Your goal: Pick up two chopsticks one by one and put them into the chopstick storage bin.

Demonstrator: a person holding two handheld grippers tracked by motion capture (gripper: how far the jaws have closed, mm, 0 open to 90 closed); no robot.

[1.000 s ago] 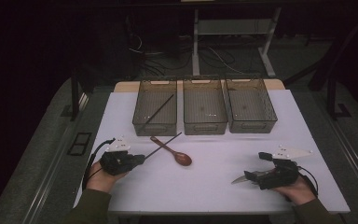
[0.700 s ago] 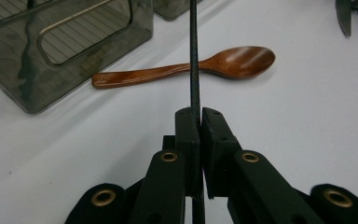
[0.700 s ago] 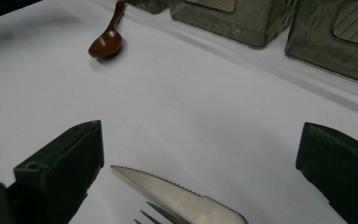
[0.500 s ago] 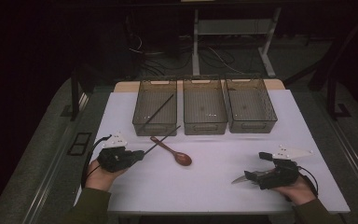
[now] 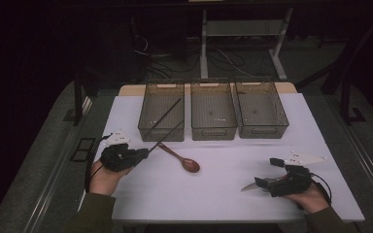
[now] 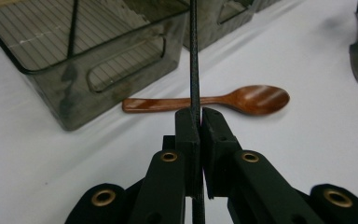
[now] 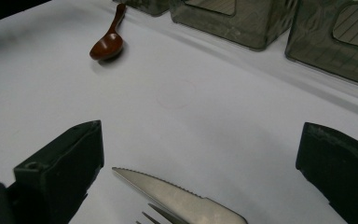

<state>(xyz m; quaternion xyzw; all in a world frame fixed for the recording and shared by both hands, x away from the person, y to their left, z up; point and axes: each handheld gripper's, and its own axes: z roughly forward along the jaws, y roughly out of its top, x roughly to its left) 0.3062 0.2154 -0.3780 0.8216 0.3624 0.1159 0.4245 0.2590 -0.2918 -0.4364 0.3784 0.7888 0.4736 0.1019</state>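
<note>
My left gripper [image 5: 143, 153] [image 6: 200, 116] is shut on a thin black chopstick [image 5: 167, 134] [image 6: 194, 65], which slants up toward the left bin [image 5: 161, 132]. A second black chopstick [image 5: 165, 114] lies slanted inside that bin. A brown wooden spoon [image 5: 182, 160] [image 6: 242, 99] [image 7: 107, 44] lies on the white table just right of the left gripper. At the near right my right gripper [image 5: 267, 173] [image 7: 200, 140] rests open, jaws wide apart. A serrated metal knife [image 5: 249, 186] [image 7: 177, 193] and fork tines [image 7: 156, 215] lie on the table between them.
Three smoky clear bins stand in a row at the table's far side: the left bin [image 6: 88, 51], the middle one [image 5: 212, 132] and the right one [image 5: 262, 131]. The white tabletop [image 5: 223, 194] ends close to both hands. Dark floor and cables lie beyond.
My left gripper, with the chopstick in it, has shifted slightly away from the person, toward the bins. The right gripper, spoon and knife have stayed put.
</note>
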